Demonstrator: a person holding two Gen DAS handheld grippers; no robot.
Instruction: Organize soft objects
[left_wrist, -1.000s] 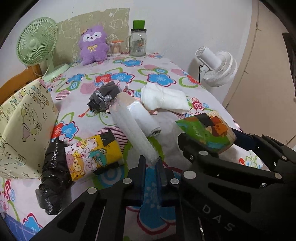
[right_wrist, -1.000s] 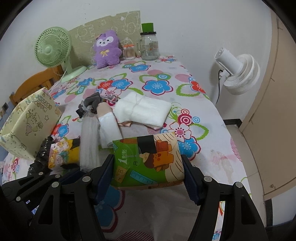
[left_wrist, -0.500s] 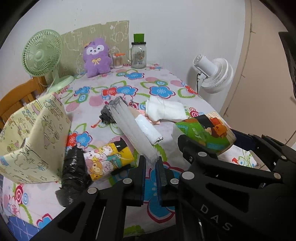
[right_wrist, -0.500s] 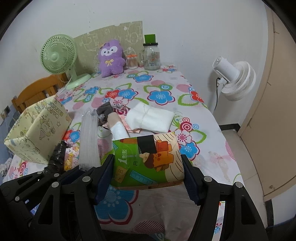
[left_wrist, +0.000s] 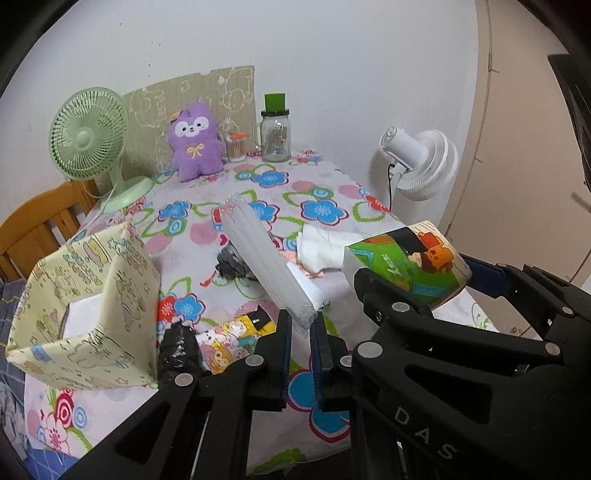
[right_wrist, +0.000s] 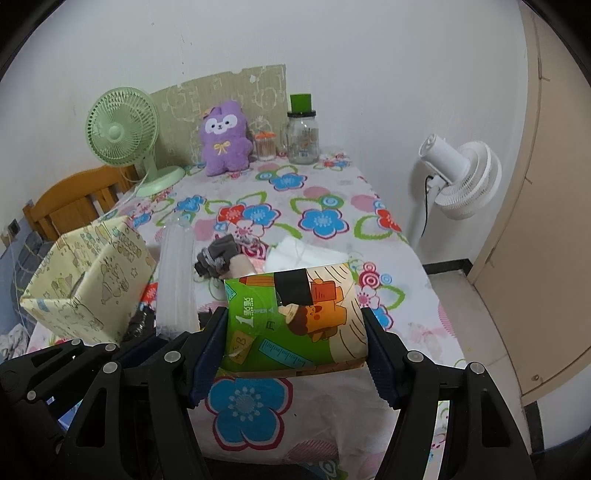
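The left gripper (left_wrist: 301, 328) is closed on the near end of a clear sleeve (left_wrist: 264, 256) with white sticks inside, and the sleeve rises from the jaws at a slant, above the table (left_wrist: 321, 214). The right gripper (right_wrist: 295, 345) is clamped on a tissue pack (right_wrist: 295, 321), one jaw on each short side, and the pack is held in the air over the near edge of the table. On the pack I can read a large "1" and the word "OPEN" next to a small arrow; there are also some Chinese characters, but they are too small to read. A black strip (right_wrist: 291, 286) covers part of its top. The pack shows a cartoon figure in orange on a green ground. In the left view the right gripper carries the white letters "DAS" (left_wrist: 424, 432) on its black arm. On the table, to the left, stands an open box (left_wrist: 85, 306) with pale yellow cartoon paper. Just beside it lie a black roll (left_wrist: 177, 350) and a yellow pack (left_wrist: 229, 339) with cartoon animals. Near the middle lie a grey bundle (right_wrist: 216, 256) and a white folded cloth (right_wrist: 306, 254). At the far end, by the wall, are a purple plush (right_wrist: 223, 138), a green fan (right_wrist: 122, 133) and a jar (right_wrist: 303, 134) with a green lid; the print on the jar is not readable. A white fan (right_wrist: 461, 177) stands on the floor to the right.
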